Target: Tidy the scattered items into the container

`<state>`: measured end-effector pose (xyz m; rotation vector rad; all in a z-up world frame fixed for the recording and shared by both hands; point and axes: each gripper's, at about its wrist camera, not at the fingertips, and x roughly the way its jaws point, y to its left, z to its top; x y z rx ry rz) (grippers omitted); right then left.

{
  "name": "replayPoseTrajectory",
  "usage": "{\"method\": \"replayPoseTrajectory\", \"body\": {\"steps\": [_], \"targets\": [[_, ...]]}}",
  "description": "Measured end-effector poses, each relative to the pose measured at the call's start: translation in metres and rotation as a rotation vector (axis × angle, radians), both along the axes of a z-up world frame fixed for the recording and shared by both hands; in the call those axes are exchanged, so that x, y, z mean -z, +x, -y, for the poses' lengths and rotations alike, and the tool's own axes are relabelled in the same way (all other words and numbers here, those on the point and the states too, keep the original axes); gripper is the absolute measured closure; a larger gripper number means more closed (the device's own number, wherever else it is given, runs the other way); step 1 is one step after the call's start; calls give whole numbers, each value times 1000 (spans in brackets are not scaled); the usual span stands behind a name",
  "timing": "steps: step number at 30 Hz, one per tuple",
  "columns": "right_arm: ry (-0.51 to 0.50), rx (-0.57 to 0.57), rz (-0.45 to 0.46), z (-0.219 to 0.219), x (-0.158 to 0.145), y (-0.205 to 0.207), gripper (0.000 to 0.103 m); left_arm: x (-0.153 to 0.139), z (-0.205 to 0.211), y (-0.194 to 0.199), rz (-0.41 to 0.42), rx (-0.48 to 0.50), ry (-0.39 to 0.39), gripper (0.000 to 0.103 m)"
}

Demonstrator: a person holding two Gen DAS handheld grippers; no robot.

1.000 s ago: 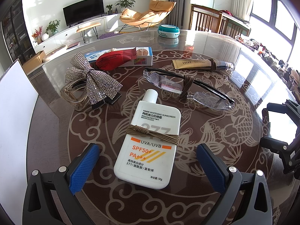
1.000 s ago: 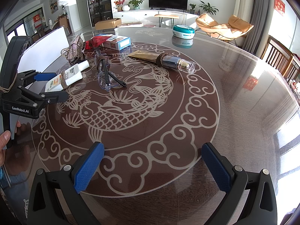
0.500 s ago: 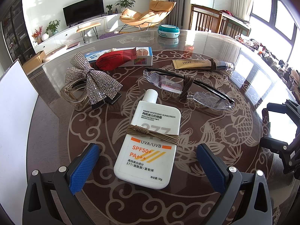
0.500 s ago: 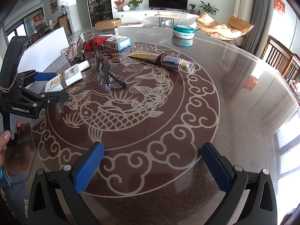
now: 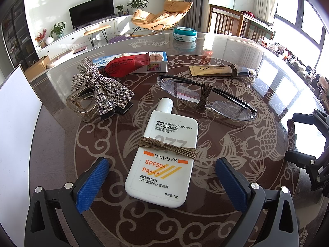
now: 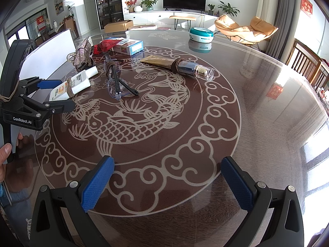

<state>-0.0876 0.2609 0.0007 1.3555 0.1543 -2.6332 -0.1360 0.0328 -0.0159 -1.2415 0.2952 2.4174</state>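
Sunscreen bottle (image 5: 164,154) lies flat on the counter (image 5: 236,47), long axis running away from the camera, white cap at the far end, a brown cord knotted round its middle. Its label reads "HANXI WHITENING SUNSCREEN", "377", "UVA/UVB", "SPF50+ PA+++" and "50g". The left hand-held gripper (image 5: 162,177) is spread wide, holding nothing, its two blue pads flanking the bottle's near end without touching. Beyond the bottle's cap lies one pair of glasses (image 5: 203,96) (cord-wrapped at the bridge); left of the cap, one sequinned bow clip (image 5: 100,86); farther beyond it, one gold tube (image 5: 222,71) marked "HIH", one red packet (image 5: 127,66) resting against one white-and-blue box (image 5: 158,61), and one teal tin (image 5: 184,34).

From the right wrist, the same bottle (image 6: 72,85) lies at far left, cap pointing away, between the fingers of the left hand-held gripper (image 6: 55,93), whose body reads "GenRobot.AI". The glasses (image 6: 116,82) lie just right of the bottle and the tube (image 6: 181,66) farther right. The right hand-held gripper (image 6: 167,181) is wide open and empty over bare counter (image 6: 267,103), well apart from the bottle.
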Motion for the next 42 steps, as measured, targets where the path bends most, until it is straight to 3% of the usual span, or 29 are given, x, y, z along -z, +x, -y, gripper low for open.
{"method": "replayPoseTrajectory", "body": {"steps": [42], "targets": [[0, 0, 0, 0, 0, 0, 0, 0, -1, -2, -1, -37, -2, 0]]}}
